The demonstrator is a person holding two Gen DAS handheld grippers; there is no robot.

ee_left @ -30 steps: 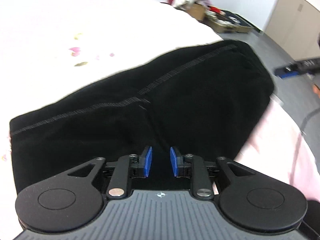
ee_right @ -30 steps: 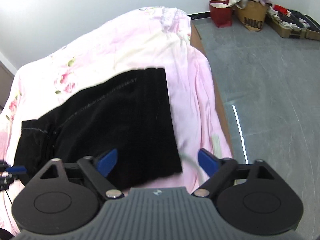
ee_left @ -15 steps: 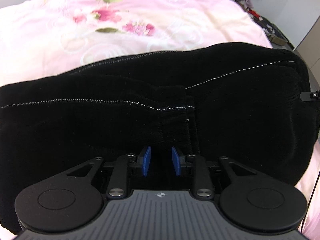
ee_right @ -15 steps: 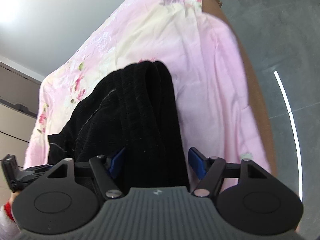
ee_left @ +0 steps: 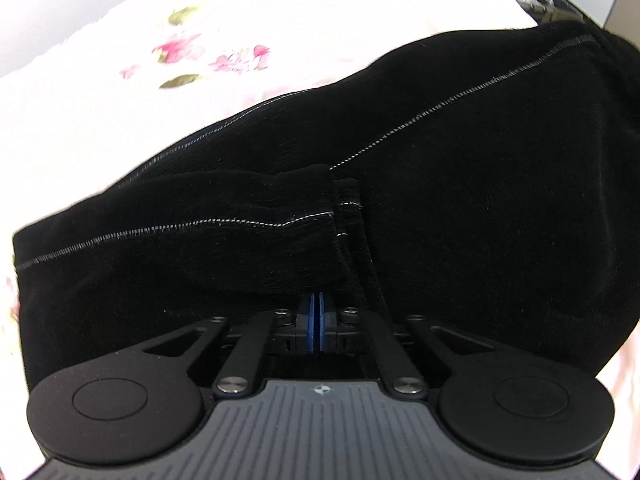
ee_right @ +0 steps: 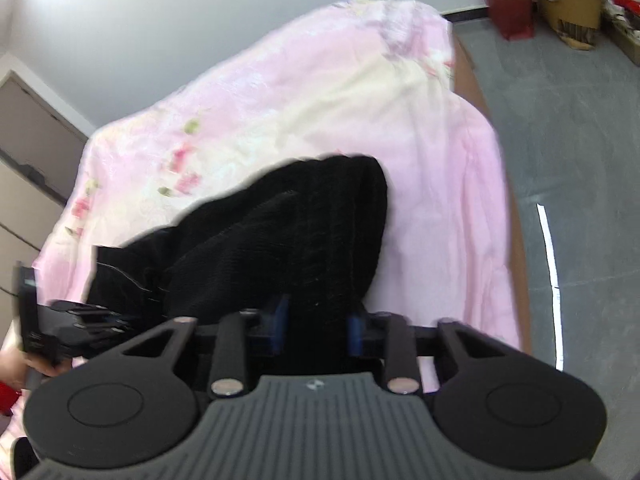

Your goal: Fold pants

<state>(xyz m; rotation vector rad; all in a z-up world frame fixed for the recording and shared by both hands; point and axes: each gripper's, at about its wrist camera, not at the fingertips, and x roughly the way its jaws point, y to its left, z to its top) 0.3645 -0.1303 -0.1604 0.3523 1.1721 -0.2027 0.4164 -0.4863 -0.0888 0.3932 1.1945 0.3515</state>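
Black corduroy pants (ee_left: 440, 200) with a pale stitched seam lie across a pink floral bed cover (ee_left: 200, 40). My left gripper (ee_left: 316, 312) is at their near edge. Its jaws are closing, the blue pads meet, and the tips are tucked under a fold of the cloth. In the right wrist view the pants (ee_right: 300, 240) bunch up toward me. My right gripper (ee_right: 316, 330) is closing with a thick wad of the fabric between its blue pads. The left gripper (ee_right: 80, 320) also shows at the far left of that view.
The bed cover (ee_right: 360, 100) runs to a wooden bed edge (ee_right: 520, 280) on the right, with grey floor (ee_right: 580, 160) beyond. A red bag (ee_right: 512, 12) and cardboard boxes stand by the far wall. A hand (ee_right: 16, 364) holds the left gripper.
Both grippers came down to the pants' near edge and closed. The left pads went from a small gap to touching. The right jaws narrowed from wide apart onto the bunched fabric.
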